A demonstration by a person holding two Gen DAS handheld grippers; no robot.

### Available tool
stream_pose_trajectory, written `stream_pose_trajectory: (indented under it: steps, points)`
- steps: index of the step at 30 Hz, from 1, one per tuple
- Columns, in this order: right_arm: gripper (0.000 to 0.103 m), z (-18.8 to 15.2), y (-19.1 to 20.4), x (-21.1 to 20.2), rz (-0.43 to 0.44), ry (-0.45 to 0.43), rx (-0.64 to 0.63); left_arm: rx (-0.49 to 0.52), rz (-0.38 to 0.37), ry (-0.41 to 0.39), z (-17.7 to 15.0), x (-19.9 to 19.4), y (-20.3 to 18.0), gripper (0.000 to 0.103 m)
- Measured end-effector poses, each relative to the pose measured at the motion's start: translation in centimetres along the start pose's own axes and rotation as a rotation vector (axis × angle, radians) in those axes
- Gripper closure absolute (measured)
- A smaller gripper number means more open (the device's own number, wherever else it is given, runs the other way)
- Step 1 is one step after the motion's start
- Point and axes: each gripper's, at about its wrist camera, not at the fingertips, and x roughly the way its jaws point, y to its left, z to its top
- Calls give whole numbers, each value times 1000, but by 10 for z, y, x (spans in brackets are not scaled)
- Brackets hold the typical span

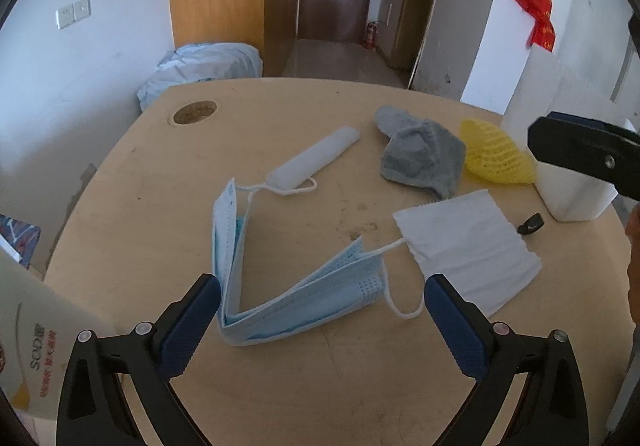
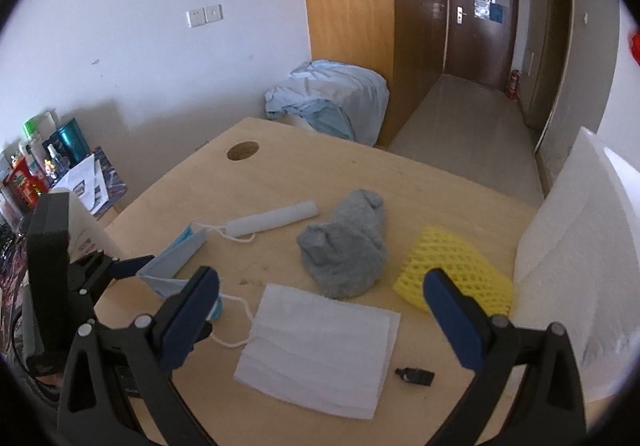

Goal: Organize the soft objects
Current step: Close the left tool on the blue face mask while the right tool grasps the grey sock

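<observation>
1. Nearest the left gripper (image 1: 322,310), its fingers stand wide apart with nothing between them but air; the blue mask (image 1: 280,286), folded into a V, lies on the desk (image 1: 280,386) just ahead.
2. The right gripper (image 2: 320,310) is likewise spread and empty, hovering above the white mask (image 2: 320,346), which lies flat.
3. One ear loop (image 1: 400,302) of the blue mask curls toward the white mask's edge. I'd guess a grab at either mask could snag it and drag both.
4. A small black piece (image 2: 414,376) lies beside the white mask; a sweep there might knock it off.
5. Further back lie a crumpled grey cloth (image 2: 348,246), a yellow foam net (image 2: 452,266) and a white tube (image 2: 276,222); the blue mask's other loop touches the tube's end, so lifting the mask could tug it.
6. At the right stands a white container (image 1: 568,174); I cannot see inside it. Nothing soft has visibly been put away yet.
</observation>
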Motion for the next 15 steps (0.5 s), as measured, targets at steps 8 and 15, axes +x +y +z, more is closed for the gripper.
stream_pose_trajectory:
  steps: [8, 15]
  points:
    - [0, 2, -10, 19, -21, 28, -11, -19, 43, 33, 2, 13, 10, 33]
    - [2, 6, -8, 41, -23, 45, -50, -26, 73, 23, 3, 15, 16, 56]
